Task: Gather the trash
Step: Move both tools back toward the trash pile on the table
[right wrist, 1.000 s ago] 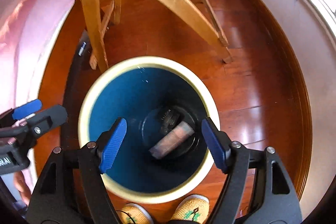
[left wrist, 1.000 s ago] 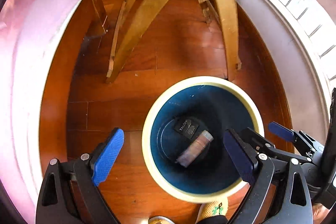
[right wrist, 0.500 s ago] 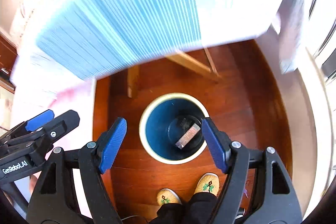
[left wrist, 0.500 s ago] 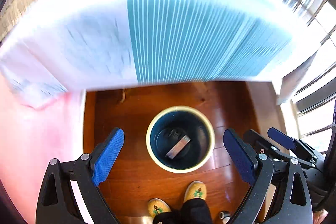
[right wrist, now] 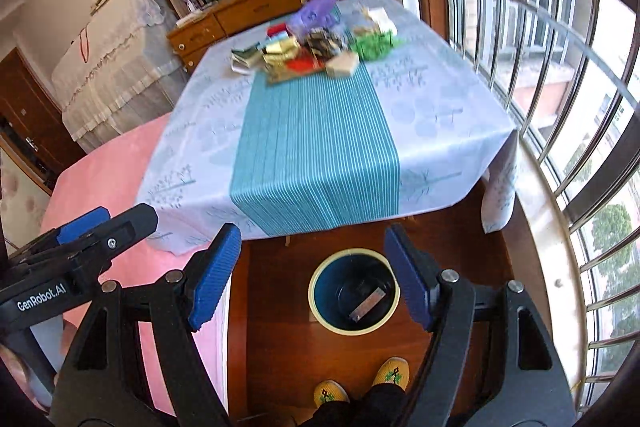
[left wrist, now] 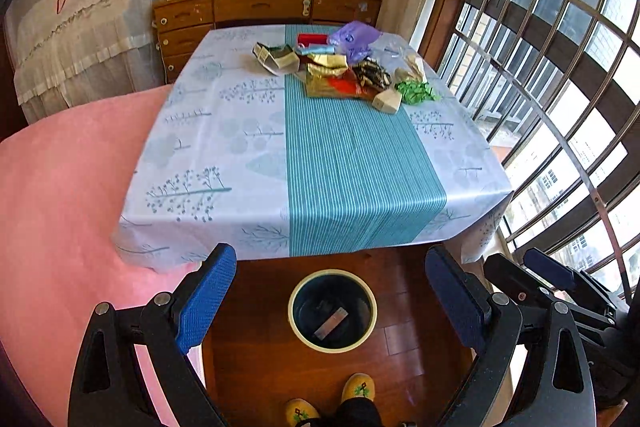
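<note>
A pile of trash [left wrist: 340, 67] lies at the far end of the table [left wrist: 240, 167]: wrappers, a purple bag, green ribbon, a small tan box. It also shows in the right wrist view [right wrist: 312, 51]. A cream-rimmed blue bin [left wrist: 332, 311] stands on the floor before the table, with a flat wrapper inside; it shows in the right wrist view [right wrist: 354, 291] too. My left gripper [left wrist: 332, 303] is open and empty, high above the bin. My right gripper [right wrist: 312, 283] is open and empty, beside it.
A pink cloth-covered surface [left wrist: 60, 207] lies on the left. A barred window [left wrist: 560, 87] runs along the right. A wooden dresser [left wrist: 260, 11] stands behind the table. The person's slippers [left wrist: 356, 393] are on the wood floor near the bin.
Both grippers have risen from just over the bin to well above table height. The tabletop and trash pile have come into view. Both stay open.
</note>
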`<act>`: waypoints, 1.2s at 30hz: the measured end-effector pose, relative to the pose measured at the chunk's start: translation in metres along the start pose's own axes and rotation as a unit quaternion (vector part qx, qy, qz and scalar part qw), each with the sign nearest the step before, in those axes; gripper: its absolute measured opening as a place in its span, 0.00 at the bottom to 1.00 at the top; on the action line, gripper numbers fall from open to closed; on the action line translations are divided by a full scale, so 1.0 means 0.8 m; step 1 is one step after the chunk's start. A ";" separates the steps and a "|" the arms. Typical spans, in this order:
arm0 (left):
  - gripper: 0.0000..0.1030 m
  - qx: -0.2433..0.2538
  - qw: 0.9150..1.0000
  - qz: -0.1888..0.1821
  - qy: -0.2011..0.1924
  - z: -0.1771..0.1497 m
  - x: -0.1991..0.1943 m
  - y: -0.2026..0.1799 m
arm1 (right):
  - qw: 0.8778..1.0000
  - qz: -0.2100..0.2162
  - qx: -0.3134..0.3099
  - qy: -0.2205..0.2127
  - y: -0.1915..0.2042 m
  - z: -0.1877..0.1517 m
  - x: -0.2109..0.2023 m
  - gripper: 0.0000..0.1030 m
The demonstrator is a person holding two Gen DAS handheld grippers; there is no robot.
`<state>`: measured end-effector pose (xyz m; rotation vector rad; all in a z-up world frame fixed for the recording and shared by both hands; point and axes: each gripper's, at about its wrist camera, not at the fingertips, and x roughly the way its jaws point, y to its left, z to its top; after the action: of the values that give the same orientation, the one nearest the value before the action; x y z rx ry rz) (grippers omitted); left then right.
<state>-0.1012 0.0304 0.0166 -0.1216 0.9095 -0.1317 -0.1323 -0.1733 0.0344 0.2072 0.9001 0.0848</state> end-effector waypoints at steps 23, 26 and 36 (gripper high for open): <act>0.94 0.032 0.996 0.003 -0.080 0.184 -0.051 -0.026 | 0.996 -0.021 -0.015 -0.084 0.019 0.182 -0.032 0.70; 0.94 0.023 0.997 0.018 -0.073 0.215 -0.010 -0.036 | 0.997 -0.014 -0.020 -0.078 -0.009 0.223 0.009 0.70; 0.94 0.004 0.999 0.031 -0.009 0.323 0.176 -0.109 | 0.998 0.019 -0.055 -0.016 -0.112 0.361 0.171 0.70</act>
<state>0.1836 -0.0660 0.0783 -0.0861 0.8943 -0.0771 0.1783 -0.2806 0.0843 0.1225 0.8565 0.1664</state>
